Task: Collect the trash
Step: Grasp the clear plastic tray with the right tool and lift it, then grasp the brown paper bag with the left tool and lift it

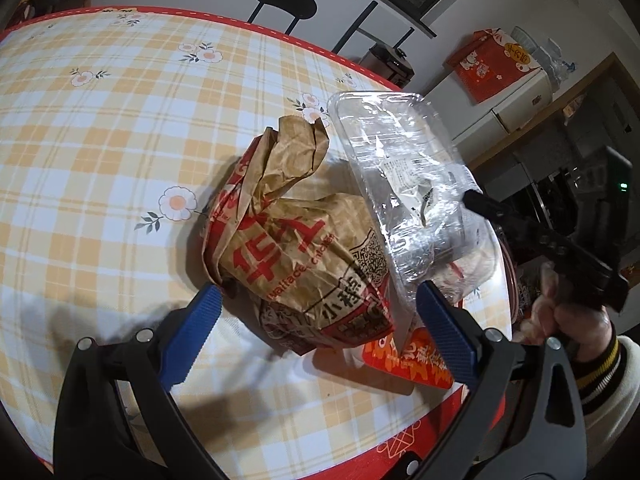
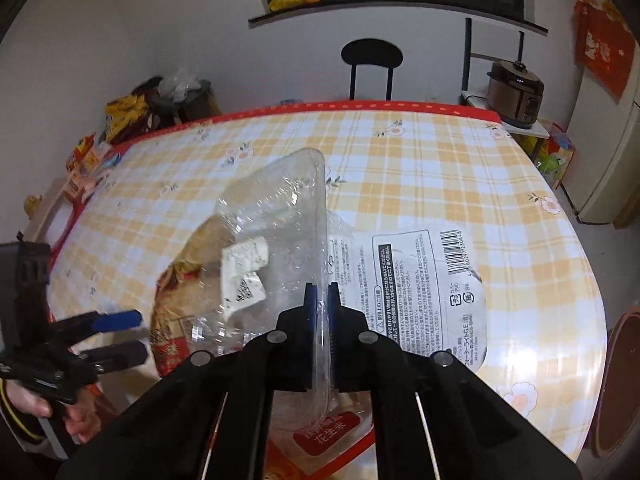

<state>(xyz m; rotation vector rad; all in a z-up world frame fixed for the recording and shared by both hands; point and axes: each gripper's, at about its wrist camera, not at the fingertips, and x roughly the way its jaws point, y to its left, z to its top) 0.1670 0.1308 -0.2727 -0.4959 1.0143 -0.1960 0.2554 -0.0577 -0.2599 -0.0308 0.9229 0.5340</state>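
A crumpled brown paper fast-food bag (image 1: 288,248) with red print lies on the checked tablecloth (image 1: 100,140). My left gripper (image 1: 318,290) is open, its blue fingers (image 1: 196,328) standing on either side of the bag's near end. A clear plastic container (image 1: 400,176) hangs tilted above the bag's right side. My right gripper (image 2: 322,294) is shut on that container's (image 2: 272,232) rim. In the right wrist view the bag (image 2: 180,280) shows behind the container, with the left gripper (image 2: 120,336) at its left.
A white printed plastic wrapper (image 2: 424,280) lies flat right of the container. A red snack packet (image 1: 408,360) sits at the table's near edge. A black chair (image 2: 370,56) stands behind the far edge, and a brown cooker (image 2: 516,92) sits on a side shelf.
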